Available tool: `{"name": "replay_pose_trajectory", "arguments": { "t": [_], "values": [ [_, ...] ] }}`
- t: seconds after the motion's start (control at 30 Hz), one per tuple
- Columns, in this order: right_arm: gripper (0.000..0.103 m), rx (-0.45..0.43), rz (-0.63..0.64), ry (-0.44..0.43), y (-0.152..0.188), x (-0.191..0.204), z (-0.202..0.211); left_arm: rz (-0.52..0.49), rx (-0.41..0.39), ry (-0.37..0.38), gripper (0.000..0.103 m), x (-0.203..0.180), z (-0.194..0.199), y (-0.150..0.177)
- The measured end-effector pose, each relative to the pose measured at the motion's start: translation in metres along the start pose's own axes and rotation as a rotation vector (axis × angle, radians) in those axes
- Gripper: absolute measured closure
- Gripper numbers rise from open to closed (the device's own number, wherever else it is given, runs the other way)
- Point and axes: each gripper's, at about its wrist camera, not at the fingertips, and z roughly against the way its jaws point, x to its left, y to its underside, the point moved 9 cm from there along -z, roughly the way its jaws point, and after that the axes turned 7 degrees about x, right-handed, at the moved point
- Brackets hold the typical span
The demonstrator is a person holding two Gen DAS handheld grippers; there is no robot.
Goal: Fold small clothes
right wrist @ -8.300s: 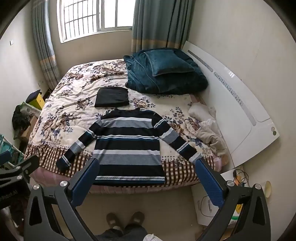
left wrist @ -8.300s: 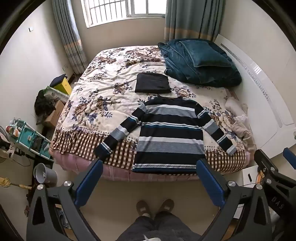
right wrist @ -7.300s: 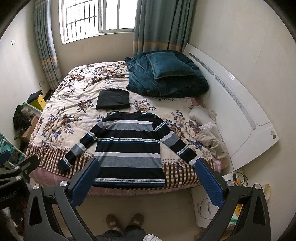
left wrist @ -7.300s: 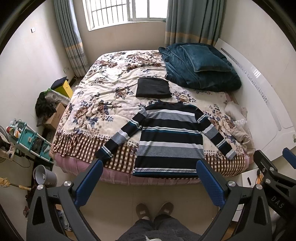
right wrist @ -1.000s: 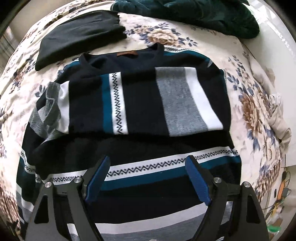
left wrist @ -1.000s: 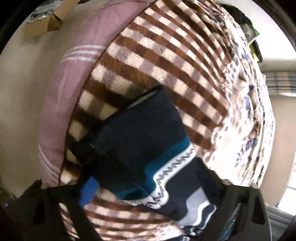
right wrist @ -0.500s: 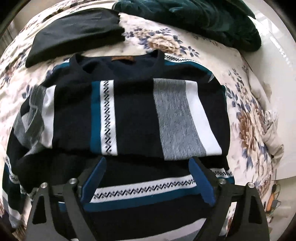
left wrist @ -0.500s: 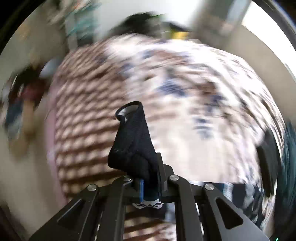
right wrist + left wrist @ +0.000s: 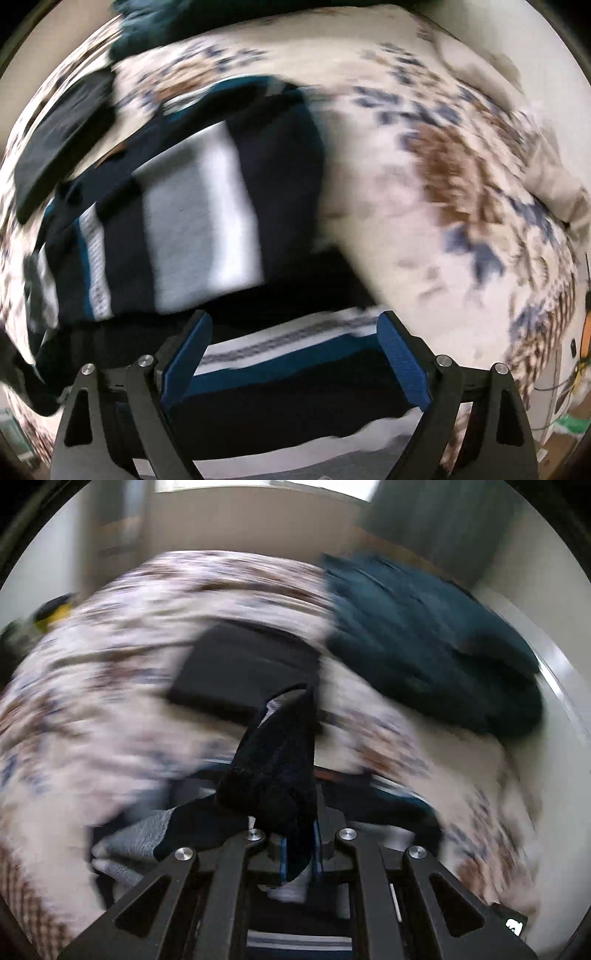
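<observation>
My left gripper [image 9: 298, 853] is shut on the dark cuff of the sweater's sleeve [image 9: 277, 768], which stands up between the blue pads above the bed. The striped navy, grey and white sweater [image 9: 192, 229] lies on the floral bedspread [image 9: 443, 206] with one sleeve folded across its chest. My right gripper [image 9: 295, 365] is open and empty, low over the sweater's lower right part, its blue fingers [image 9: 400, 365] either side of a white and teal stripe. Both views are motion-blurred.
A folded black garment [image 9: 240, 668] lies on the bed beyond the sweater. A teal quilt and pillow [image 9: 424, 646] are piled at the head. Beige clothes [image 9: 554, 184] lie at the right edge by the white headboard [image 9: 561, 679].
My left gripper closed on the left sleeve cuff at the bed's edge and swung it up and inward toward the sweater body. My right gripper moved lower and to the right over the sweater.
</observation>
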Motion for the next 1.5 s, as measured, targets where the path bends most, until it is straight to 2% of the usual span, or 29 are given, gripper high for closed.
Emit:
{"name": "replay_pose_trajectory", "arguments": {
  "t": [0.13, 0.23, 0.37, 0.4, 0.43, 0.47, 0.5, 0.53, 0.6, 0.67, 0.7, 0.77, 0.8, 0.93, 0.97, 1.0, 1.03, 1.1, 1.17, 1.2, 1.23, 1.27, 1.33, 1.37, 1.4, 1.43, 1.5],
  "values": [
    [0.011, -0.001, -0.061, 0.024, -0.017, -0.054, -0.001, -0.171, 0.095, 0.076, 0.096, -0.113, -0.047, 0.025],
    [0.011, 0.004, -0.092, 0.036, -0.025, -0.089, -0.003, -0.248, 0.157, 0.086, 0.095, -0.157, -0.069, 0.046],
    [0.011, 0.009, -0.11, 0.025, -0.034, -0.119, -0.002, -0.279, 0.211, 0.106, 0.091, -0.182, -0.086, 0.06],
    [0.011, 0.008, -0.111, 0.013, -0.036, -0.122, -0.001, -0.281, 0.22, 0.111, 0.079, -0.181, -0.085, 0.061],
    [0.011, 0.01, -0.112, -0.004, -0.037, -0.124, 0.0, -0.271, 0.238, 0.116, 0.057, -0.176, -0.082, 0.061],
    [0.011, 0.016, -0.114, -0.025, -0.039, -0.125, 0.002, -0.254, 0.247, 0.124, 0.046, -0.169, -0.078, 0.061],
    [0.011, 0.022, -0.116, -0.056, -0.043, -0.125, 0.004, -0.222, 0.245, 0.136, 0.03, -0.155, -0.072, 0.059],
    [0.011, 0.027, -0.114, -0.094, -0.047, -0.124, 0.007, -0.189, 0.232, 0.126, 0.026, -0.139, -0.067, 0.058],
    [0.011, 0.026, -0.106, -0.153, -0.054, -0.116, 0.015, -0.133, 0.209, 0.08, 0.026, -0.097, -0.051, 0.054],
    [0.011, 0.024, -0.088, -0.208, -0.064, -0.102, 0.024, -0.06, 0.178, -0.022, 0.026, -0.043, -0.035, 0.05],
    [0.011, 0.024, -0.074, -0.238, -0.07, -0.092, 0.028, -0.003, 0.162, -0.1, 0.026, -0.004, -0.026, 0.049],
    [0.011, 0.035, -0.03, -0.283, -0.084, -0.066, 0.03, 0.079, 0.158, -0.209, 0.026, 0.049, -0.019, 0.054],
    [0.011, 0.04, -0.016, -0.291, -0.089, -0.056, 0.028, 0.138, 0.169, -0.264, 0.026, 0.083, -0.019, 0.061],
    [0.012, 0.037, 0.043, -0.299, -0.117, -0.01, 0.011, 0.29, 0.252, -0.357, 0.026, 0.154, -0.032, 0.098],
    [0.018, 0.044, 0.055, -0.29, -0.123, -0.001, 0.003, 0.319, 0.264, -0.372, 0.026, 0.166, -0.035, 0.106],
    [0.052, 0.065, 0.06, -0.308, -0.128, 0.011, -0.007, 0.338, 0.266, -0.373, 0.026, 0.172, -0.037, 0.111],
    [0.1, 0.09, 0.055, -0.315, -0.128, 0.016, -0.014, 0.363, 0.27, -0.378, 0.026, 0.179, -0.039, 0.116],
    [0.098, 0.148, 0.001, -0.316, -0.121, 0.018, -0.02, 0.396, 0.282, -0.378, 0.026, 0.189, -0.043, 0.124],
    [0.098, 0.097, 0.009, -0.312, -0.113, 0.014, 0.002, 0.437, 0.302, -0.377, 0.026, 0.199, -0.05, 0.131],
    [0.098, 0.072, 0.027, -0.266, -0.108, 0.007, 0.012, 0.453, 0.308, -0.371, 0.026, 0.202, -0.052, 0.133],
    [0.098, 0.09, 0.029, -0.214, -0.099, -0.004, 0.012, 0.473, 0.312, -0.362, 0.026, 0.205, -0.053, 0.135],
    [0.096, 0.144, 0.029, -0.176, -0.088, -0.014, 0.005, 0.494, 0.312, -0.352, 0.026, 0.207, -0.052, 0.136],
    [0.085, 0.221, 0.037, -0.146, -0.078, -0.022, 0.001, 0.521, 0.297, -0.321, 0.026, 0.205, -0.045, 0.136],
    [0.079, 0.218, 0.07, -0.115, -0.077, -0.018, 0.008, 0.528, 0.288, -0.303, 0.026, 0.202, -0.04, 0.136],
    [0.066, 0.193, 0.104, -0.101, -0.079, -0.011, 0.018, 0.537, 0.275, -0.286, 0.026, 0.198, -0.035, 0.136],
    [0.059, 0.152, 0.15, -0.107, -0.082, 0.004, 0.032, 0.55, 0.264, -0.27, 0.026, 0.193, -0.03, 0.138],
    [0.05, 0.097, 0.249, -0.15, -0.086, 0.051, 0.058, 0.588, 0.247, -0.191, 0.026, 0.18, -0.028, 0.14]
  ]
}}
